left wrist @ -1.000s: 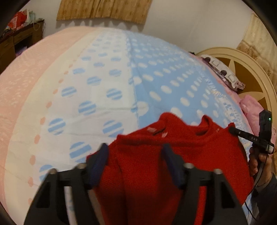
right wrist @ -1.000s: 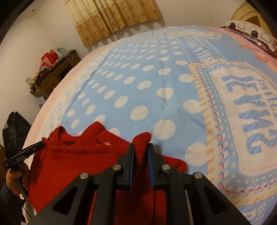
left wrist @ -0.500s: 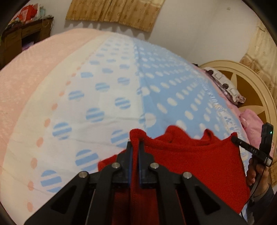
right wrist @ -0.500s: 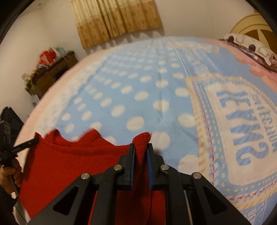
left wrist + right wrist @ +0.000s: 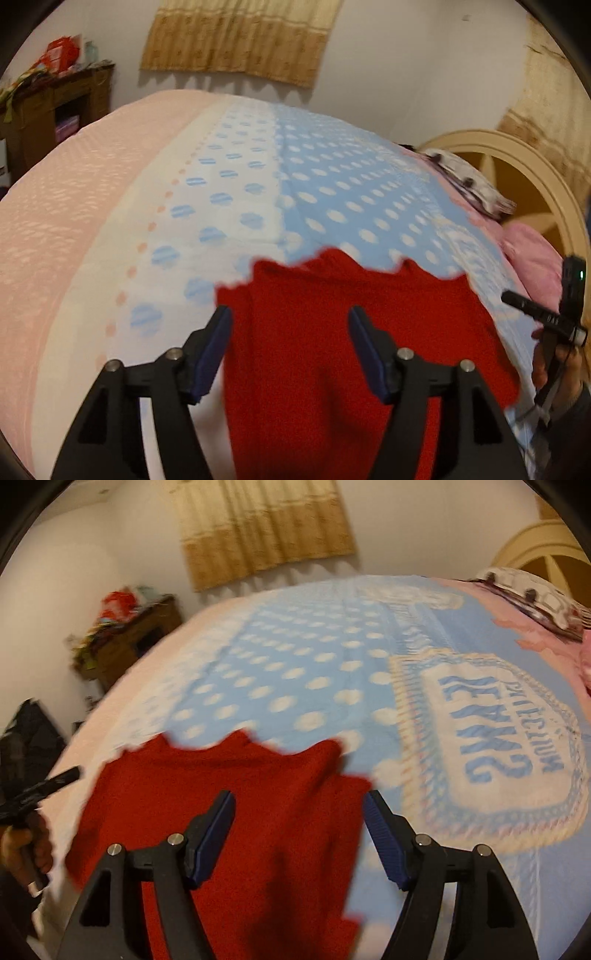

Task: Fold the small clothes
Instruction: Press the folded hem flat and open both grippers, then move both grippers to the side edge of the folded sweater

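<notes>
A small red knitted top (image 5: 351, 332) lies on the bed, spread below both grippers, and it is blurred in both views. My left gripper (image 5: 290, 319) hovers over its left part with jaws opening wide, and the blue pads do not press on the cloth. In the right wrist view the same red top (image 5: 240, 794) sits under my right gripper (image 5: 300, 803), whose jaws are opening too, clear of the fabric. Each view shows the other hand-held gripper at its edge, gripped by a hand (image 5: 554, 365).
A blue blanket with white dots (image 5: 351, 192) and a lettered panel (image 5: 491, 734) covers the bed; a pink sheet (image 5: 74, 221) lies left. Pillows (image 5: 469, 181) and a round headboard (image 5: 517, 155) are at the right. A cluttered wooden desk (image 5: 55, 107) stands by the far wall.
Both grippers let go of the red top's upper corners and opened. Both have drawn back and risen, so the top now lies lower and looser in each view.
</notes>
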Motion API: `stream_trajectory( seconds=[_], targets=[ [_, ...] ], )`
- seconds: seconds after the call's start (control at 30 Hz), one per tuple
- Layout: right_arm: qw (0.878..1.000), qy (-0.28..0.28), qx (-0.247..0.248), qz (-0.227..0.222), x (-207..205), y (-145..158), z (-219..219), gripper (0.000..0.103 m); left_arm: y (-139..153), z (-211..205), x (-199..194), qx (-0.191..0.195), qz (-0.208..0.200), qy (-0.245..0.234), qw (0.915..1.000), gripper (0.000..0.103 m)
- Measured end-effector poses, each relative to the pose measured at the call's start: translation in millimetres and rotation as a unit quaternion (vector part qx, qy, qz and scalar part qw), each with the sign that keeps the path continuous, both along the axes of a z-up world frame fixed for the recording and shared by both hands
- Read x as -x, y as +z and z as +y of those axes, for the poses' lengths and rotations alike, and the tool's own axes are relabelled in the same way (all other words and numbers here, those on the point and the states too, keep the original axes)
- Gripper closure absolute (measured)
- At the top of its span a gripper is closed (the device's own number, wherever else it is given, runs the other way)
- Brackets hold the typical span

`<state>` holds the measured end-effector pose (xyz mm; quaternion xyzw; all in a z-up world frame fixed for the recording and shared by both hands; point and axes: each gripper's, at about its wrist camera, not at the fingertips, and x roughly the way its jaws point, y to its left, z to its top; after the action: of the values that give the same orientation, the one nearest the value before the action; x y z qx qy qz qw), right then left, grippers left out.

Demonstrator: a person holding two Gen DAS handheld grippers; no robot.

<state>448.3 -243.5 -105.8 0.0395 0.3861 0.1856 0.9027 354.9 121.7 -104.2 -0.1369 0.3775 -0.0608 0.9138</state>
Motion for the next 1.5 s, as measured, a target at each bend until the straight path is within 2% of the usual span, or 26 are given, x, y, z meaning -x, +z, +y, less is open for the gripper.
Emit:
stream_trajectory(
  seconds=[0.13,0.23,0.3,0.33,0.37,0.47,0.53,0.57,0.63,0.67,0.73,0.87,0.93,1.1,1.17,1.3,1.5],
  targets=[
    [0.998,0.059,0.006,-0.005,57,-3,21,0.031,-11,-15,37,-0.018,0.013,-0.008,0.9997,0.033],
    [0.995,0.099,0.023,0.014,93,-26,34,0.031,-27,-26,59,-0.043,0.030,-0.010,0.9986,0.033],
    [0.995,0.088,0.044,0.034,96,-46,36,0.031,-40,-28,65,-0.067,0.046,0.002,0.9967,0.033],
    [0.995,0.075,0.048,0.052,94,-58,33,0.031,-49,-28,66,-0.067,0.056,0.005,0.9961,0.031],
    [0.995,0.072,0.043,0.057,94,-63,32,0.031,-54,-24,68,-0.047,0.050,0.008,0.9976,0.029],
    [0.997,0.057,0.038,0.045,101,-52,31,0.031,-52,-17,73,-0.029,0.047,0.022,0.9982,0.028],
    [0.998,0.055,0.008,0.027,111,-39,28,0.031,-45,-14,79,-0.024,0.039,0.033,0.9984,0.028],
    [0.998,0.054,0.009,0.023,114,-37,28,0.031,-44,-12,83,-0.024,0.033,0.038,0.9984,0.025],
    [0.998,0.040,0.038,0.041,113,-48,28,0.031,-51,-10,88,-0.035,0.042,0.047,0.9974,0.017],
    [0.996,0.037,0.050,0.068,109,-61,25,0.031,-57,-8,92,-0.036,0.047,0.049,0.9970,0.017],
    [0.996,0.039,0.065,0.045,112,-65,25,0.031,-57,-4,100,-0.025,0.035,0.047,0.9980,0.017],
    [0.996,0.025,0.064,0.051,111,-52,35,0.031,-52,7,110,-0.011,0.034,0.054,0.9979,0.014],
    [0.995,0.029,0.081,0.041,115,-45,42,0.031,-51,16,114,-0.013,0.033,0.065,0.9973,0.011],
    [0.988,0.072,0.134,-0.002,137,-33,88,0.031,-52,38,123,-0.003,0.037,0.086,0.9956,0.011],
    [0.983,0.096,0.153,-0.016,146,-33,112,0.031,-51,45,128,-0.009,0.037,0.094,0.9949,0.011],
    [0.965,0.152,0.205,-0.055,164,-40,173,0.031,-50,59,133,-0.010,0.034,0.107,0.9936,0.011],
    [0.951,0.203,0.216,-0.088,178,-43,236,0.031,-55,77,139,-0.008,0.036,0.113,0.9929,0.011]
  ],
)
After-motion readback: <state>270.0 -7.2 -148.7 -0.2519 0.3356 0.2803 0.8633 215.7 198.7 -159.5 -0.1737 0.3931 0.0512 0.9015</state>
